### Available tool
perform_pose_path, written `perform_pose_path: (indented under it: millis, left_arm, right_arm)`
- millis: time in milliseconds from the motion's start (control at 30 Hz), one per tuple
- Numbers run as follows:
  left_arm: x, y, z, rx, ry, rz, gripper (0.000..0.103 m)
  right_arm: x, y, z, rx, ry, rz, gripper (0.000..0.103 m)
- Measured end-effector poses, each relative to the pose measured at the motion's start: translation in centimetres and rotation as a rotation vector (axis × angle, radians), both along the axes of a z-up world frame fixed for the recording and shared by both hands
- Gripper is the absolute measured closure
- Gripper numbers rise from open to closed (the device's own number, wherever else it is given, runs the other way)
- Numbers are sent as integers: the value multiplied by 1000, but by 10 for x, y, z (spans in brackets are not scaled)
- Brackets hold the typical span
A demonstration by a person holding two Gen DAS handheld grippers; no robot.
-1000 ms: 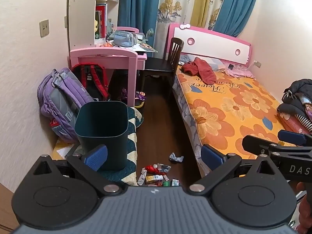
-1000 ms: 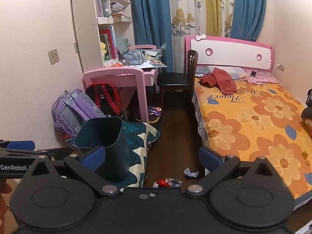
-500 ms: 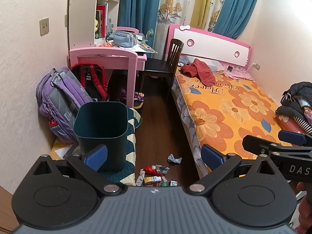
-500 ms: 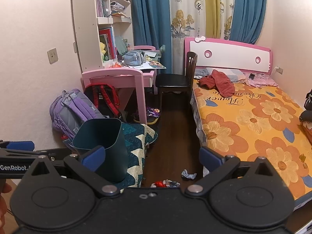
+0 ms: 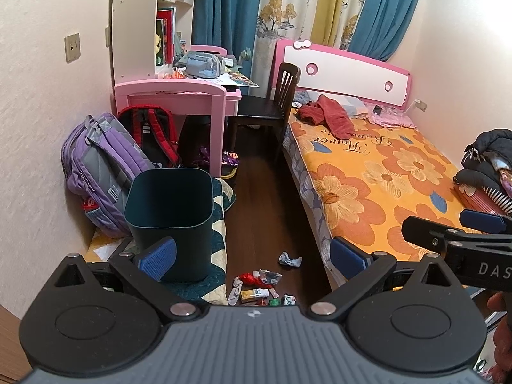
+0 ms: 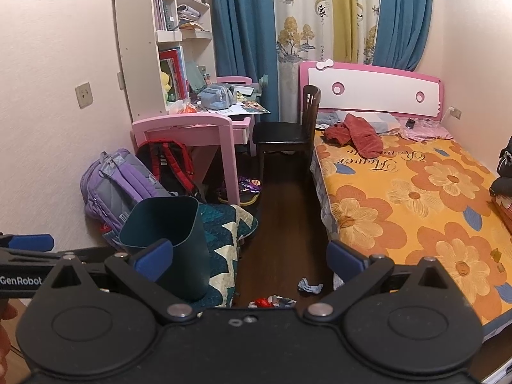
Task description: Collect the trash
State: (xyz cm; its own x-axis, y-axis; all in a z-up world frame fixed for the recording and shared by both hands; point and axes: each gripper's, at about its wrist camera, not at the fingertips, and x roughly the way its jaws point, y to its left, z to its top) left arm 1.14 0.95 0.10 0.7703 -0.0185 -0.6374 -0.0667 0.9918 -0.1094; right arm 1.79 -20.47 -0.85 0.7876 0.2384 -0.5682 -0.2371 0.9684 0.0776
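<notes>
A dark teal bin [image 5: 171, 211] [image 6: 169, 233] stands upright on a quilted mat, left of the dark wood floor. Several pieces of trash [image 5: 259, 286] lie on the floor near me: a red wrapper, a small carton, crumpled foil. A crumpled grey-blue paper [image 5: 289, 260] [image 6: 309, 286] lies a bit farther, beside the bed. My left gripper [image 5: 252, 254] is held high above the litter, open and holding nothing. My right gripper [image 6: 249, 256] is open too, with only the top of the trash pile [image 6: 272, 302] showing past its body.
A bed [image 5: 384, 176] with an orange flowered cover fills the right side. A pink desk [image 5: 179, 96], a dark chair [image 5: 268, 108], a purple backpack [image 5: 96, 163] and a red-and-black one [image 5: 153, 131] crowd the left wall. A narrow floor strip [image 5: 259, 192] runs between.
Both views have drifted slightly back and up, so the room sits a little lower and farther. The trash and the bin have not moved, and both grippers stay open.
</notes>
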Motion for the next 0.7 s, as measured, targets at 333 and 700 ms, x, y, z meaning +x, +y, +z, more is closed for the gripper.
perform_pose_path:
  millis: [333,700]
  left_arm:
    - [0,2,4,0,-3,2,0]
    - [-2,-2,9,4,-12,-6,0]
  right_arm:
    - [-9,7,3,1,-23,19,3]
    - [-14,6,4,4,-30,23,4]
